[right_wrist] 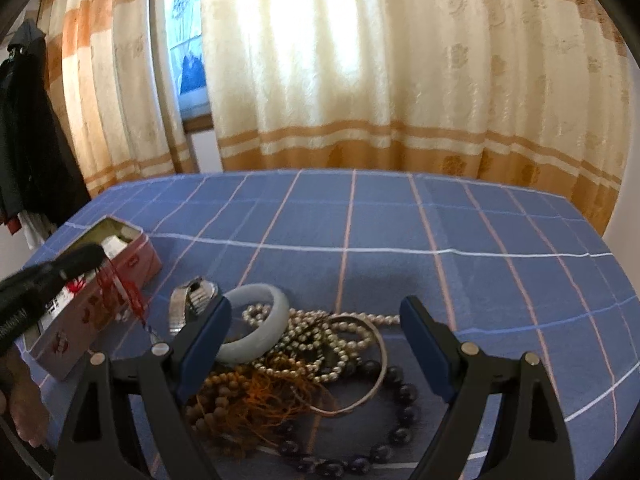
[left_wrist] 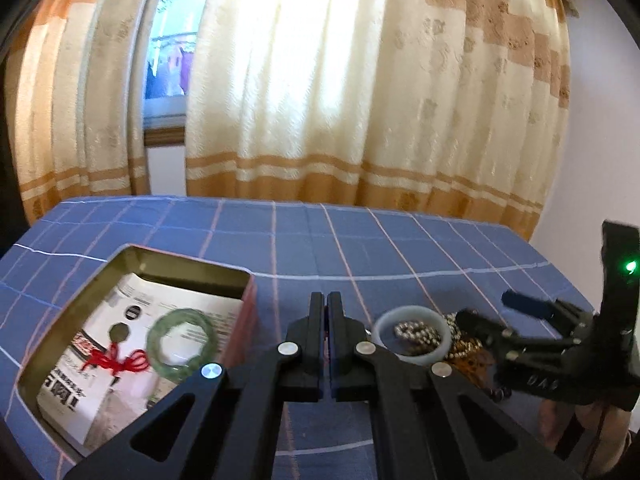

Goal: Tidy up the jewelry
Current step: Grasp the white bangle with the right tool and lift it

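An open red tin box sits at the left of the blue checked table; inside lie a green bangle, a red-tasselled charm and a printed leaflet. My left gripper is shut with nothing between its jaws, just right of the box. A jewelry pile lies on the cloth: a pale jade bangle, pearl strands, a thin metal bangle, brown wooden beads, dark beads and a watch. My right gripper is open above the pile.
The blue checked tablecloth runs back to cream and orange curtains and a window. A dark coat hangs at the far left. The right gripper also shows in the left wrist view.
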### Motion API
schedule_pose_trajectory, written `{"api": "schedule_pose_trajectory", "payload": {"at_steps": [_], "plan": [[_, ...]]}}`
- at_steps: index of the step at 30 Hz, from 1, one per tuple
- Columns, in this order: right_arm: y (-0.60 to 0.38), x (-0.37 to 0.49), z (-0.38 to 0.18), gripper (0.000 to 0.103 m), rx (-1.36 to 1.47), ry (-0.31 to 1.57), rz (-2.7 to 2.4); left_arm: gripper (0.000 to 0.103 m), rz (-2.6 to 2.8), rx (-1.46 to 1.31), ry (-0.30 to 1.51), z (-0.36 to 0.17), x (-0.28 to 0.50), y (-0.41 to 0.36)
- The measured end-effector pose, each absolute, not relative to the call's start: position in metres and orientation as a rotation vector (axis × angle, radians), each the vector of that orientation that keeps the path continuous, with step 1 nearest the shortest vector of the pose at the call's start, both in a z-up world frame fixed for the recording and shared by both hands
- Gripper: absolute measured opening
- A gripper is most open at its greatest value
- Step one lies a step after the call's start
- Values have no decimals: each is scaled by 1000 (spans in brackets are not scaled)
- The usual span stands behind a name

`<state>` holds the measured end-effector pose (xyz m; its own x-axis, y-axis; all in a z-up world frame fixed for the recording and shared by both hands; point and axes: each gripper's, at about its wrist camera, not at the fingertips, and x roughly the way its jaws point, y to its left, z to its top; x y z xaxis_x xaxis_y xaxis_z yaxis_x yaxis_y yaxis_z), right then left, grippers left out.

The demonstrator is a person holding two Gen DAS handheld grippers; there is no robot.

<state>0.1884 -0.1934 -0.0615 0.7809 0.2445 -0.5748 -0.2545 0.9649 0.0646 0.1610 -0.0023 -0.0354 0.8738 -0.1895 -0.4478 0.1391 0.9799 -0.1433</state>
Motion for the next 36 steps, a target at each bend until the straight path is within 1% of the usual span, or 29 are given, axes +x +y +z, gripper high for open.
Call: {"api": "schedule_pose_trajectory", "payload": {"at_steps": [1,3,4,5,6,11,16,18,20,22,25,26,29,36], "plan": [[-191,189,-63,83,-25,630,286,0,-172,-102,471,-35,160,-2],[-183,192,-66,72,-58,652,295,0,-167,-90,467,-36,159,-6],[-180,193,-67,69,-76,665,306,0,-174,-90,471,-37,161,-6],[-177,195,-69,60,-85,679,315,0,-176,-92,475,-38,162,-6],[-175,197,-72,56,-95,700,311,0,-176,-92,478,-40,162,-5],[-171,203,-75,56,-117,732,293,0,-183,-108,480,-40,162,1],[-162,220,-77,51,-150,805,287,0,-194,-124,458,-32,162,7],[-159,225,-79,46,-175,828,289,0,-199,-128,455,-29,162,8],[-157,229,-80,43,-190,853,291,0,-203,-134,453,-28,162,9],[-154,231,-81,35,-215,863,292,0,-205,-132,446,-26,161,10],[-149,235,-82,29,-247,874,299,0,-204,-130,438,-22,160,11],[-149,235,-81,25,-252,872,302,0,-204,-129,437,-21,159,12],[-152,232,-77,21,-233,848,308,0,-202,-121,433,-19,158,14],[-156,219,-67,16,-176,786,327,0,-193,-121,430,-18,158,17]]}}
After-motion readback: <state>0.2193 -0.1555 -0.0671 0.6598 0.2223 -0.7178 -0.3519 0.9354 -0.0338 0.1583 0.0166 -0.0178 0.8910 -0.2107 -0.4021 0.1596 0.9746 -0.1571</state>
